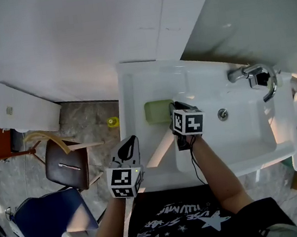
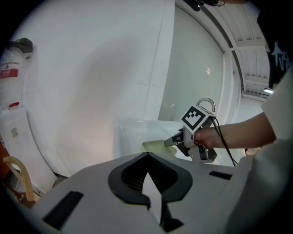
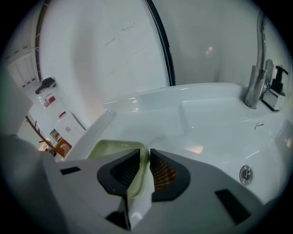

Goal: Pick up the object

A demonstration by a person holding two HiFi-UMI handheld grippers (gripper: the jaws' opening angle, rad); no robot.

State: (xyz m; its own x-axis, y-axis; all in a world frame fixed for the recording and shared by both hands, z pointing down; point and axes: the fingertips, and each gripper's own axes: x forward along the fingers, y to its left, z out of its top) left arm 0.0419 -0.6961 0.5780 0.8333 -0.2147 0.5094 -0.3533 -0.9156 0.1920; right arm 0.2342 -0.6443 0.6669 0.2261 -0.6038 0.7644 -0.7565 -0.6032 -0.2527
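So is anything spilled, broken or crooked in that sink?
Nothing stands out. The pale green dish lies flat on the ledge of the white sink. It looks unbroken as far as I can see, with the right gripper closed on its rim. No spill shows anywhere in the sink.

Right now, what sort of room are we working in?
Probably a bathroom or washroom: a white basin with a chrome tap and a drain, plus a green dish on its ledge.
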